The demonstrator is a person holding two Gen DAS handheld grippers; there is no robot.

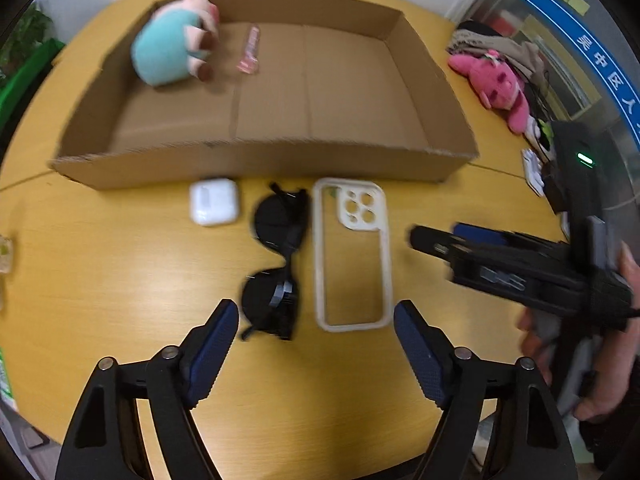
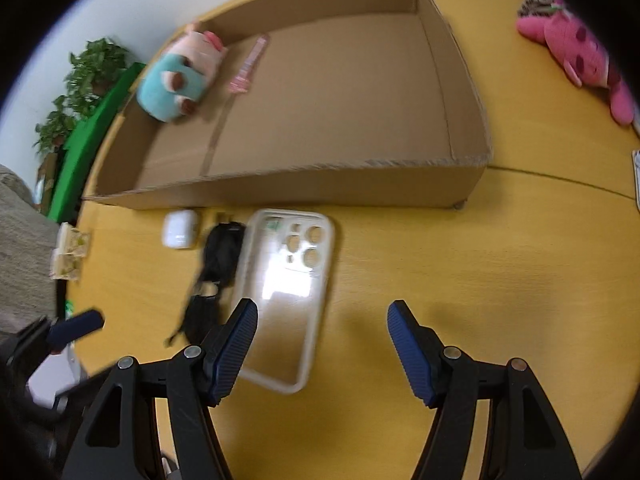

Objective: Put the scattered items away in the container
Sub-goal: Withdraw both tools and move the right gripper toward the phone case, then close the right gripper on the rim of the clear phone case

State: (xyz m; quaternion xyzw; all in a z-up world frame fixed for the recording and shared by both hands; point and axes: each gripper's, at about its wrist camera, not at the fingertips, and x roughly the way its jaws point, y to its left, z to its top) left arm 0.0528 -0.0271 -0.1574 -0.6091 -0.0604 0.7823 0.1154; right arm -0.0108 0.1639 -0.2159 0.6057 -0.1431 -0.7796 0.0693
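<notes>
A shallow cardboard box (image 1: 256,162) (image 2: 304,188) lies on the yellow table. Inside it, at the far left, are a teal-and-pink plush (image 1: 172,42) (image 2: 180,76) and a thin pink item (image 1: 250,50) (image 2: 246,66). In front of the box lie a white earbud case (image 1: 214,201) (image 2: 180,229), black sunglasses (image 1: 276,256) (image 2: 216,272) and a clear phone case (image 1: 352,256) (image 2: 286,292). My left gripper (image 1: 316,328) is open above the sunglasses and the phone case. My right gripper (image 2: 322,328) is open, empty, with its left finger over the phone case's near end; it also shows in the left wrist view (image 1: 440,240).
A pink plush (image 1: 494,80) (image 2: 580,52) and a pile of cloth and cables (image 1: 504,46) lie at the table's right edge. Small packets (image 2: 70,254) sit at the left edge. A green plant (image 2: 86,88) stands beyond the table.
</notes>
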